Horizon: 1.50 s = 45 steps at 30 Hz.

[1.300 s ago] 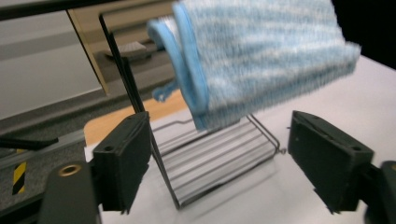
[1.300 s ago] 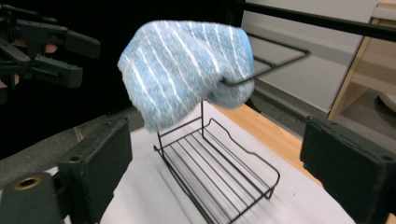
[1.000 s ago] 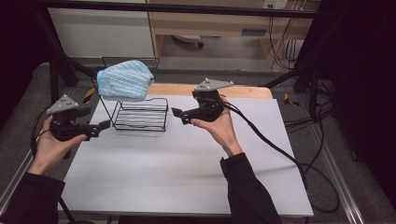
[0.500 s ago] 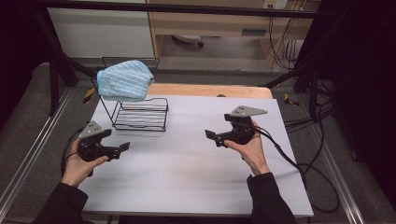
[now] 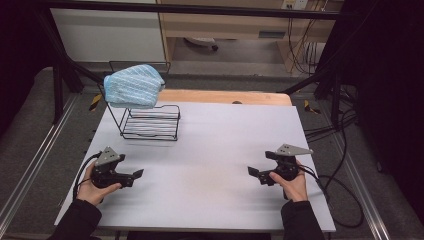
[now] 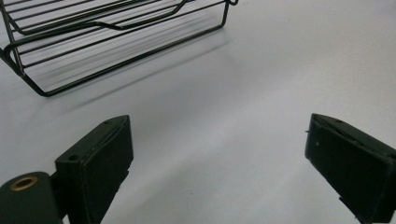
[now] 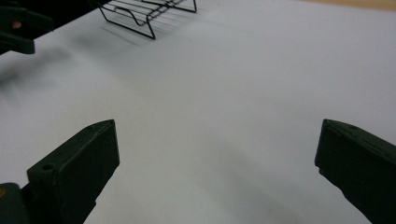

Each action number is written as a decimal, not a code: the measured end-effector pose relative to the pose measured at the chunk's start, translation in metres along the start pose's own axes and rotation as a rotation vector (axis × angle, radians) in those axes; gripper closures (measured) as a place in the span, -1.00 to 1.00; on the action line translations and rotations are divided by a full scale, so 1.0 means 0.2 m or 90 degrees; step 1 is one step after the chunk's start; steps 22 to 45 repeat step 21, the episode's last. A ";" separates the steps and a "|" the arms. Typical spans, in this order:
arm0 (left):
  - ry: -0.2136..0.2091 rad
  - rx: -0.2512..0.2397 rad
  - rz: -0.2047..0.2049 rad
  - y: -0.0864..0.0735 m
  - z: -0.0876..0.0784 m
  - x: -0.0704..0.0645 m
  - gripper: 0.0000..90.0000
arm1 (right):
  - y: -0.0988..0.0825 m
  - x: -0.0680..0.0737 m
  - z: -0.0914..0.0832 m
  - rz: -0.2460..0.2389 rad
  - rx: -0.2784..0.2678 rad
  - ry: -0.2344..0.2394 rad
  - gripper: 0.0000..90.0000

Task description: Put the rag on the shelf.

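Observation:
A light blue striped cloth (image 5: 134, 86) hangs over the tall back of a black wire rack (image 5: 150, 122) at the table's far left. My left gripper (image 5: 135, 176) rests low at the near left of the white table (image 5: 220, 145), held in a hand, open with nothing between its jaws. The rack's base (image 6: 112, 37) lies ahead of it in the left gripper view. My right gripper (image 5: 254, 174) sits at the near right, also open and empty. In the right gripper view the rack (image 7: 144, 14) stands far off at the upper left.
A wooden strip (image 5: 225, 97) runs along the table's far edge. Cables (image 5: 340, 150) trail on the floor to the right. Metal frame rails (image 5: 30, 170) border the table on the left.
Both grippers have drawn back from the rack toward the table's near edge and apart, the left to the near left, the right to the near right. The cloth stays on the rack.

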<state>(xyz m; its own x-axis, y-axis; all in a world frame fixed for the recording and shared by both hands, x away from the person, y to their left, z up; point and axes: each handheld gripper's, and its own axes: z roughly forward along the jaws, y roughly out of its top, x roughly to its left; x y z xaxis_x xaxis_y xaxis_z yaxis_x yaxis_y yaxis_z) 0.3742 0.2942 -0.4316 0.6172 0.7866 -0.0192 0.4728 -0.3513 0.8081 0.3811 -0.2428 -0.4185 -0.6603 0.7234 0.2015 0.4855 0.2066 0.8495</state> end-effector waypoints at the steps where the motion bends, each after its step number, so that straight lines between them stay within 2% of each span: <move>1: -0.002 0.002 0.002 0.00 0.00 0.00 -0.83 | -0.03 -0.01 -0.01 0.006 0.004 -0.005 -0.99; 4: -0.006 0.004 0.005 -0.02 0.00 -0.01 -0.83 | -0.09 -0.06 -0.04 0.023 0.014 -0.019 -0.99; 7: -0.009 0.008 0.007 -0.03 0.00 -0.02 -0.83 | -0.13 -0.09 -0.06 0.036 0.008 -0.021 -0.99; 12: -0.010 0.010 0.014 -0.06 0.00 -0.02 -0.83 | -0.18 -0.11 -0.08 0.034 0.020 -0.027 -0.99; 20: -0.012 0.015 0.015 -0.07 0.01 -0.02 -0.83 | -0.19 -0.11 -0.08 0.032 0.025 -0.036 -0.99; 45: -0.011 0.016 0.015 -0.07 0.01 -0.02 -0.83 | -0.19 -0.11 -0.08 0.031 0.028 -0.036 -0.99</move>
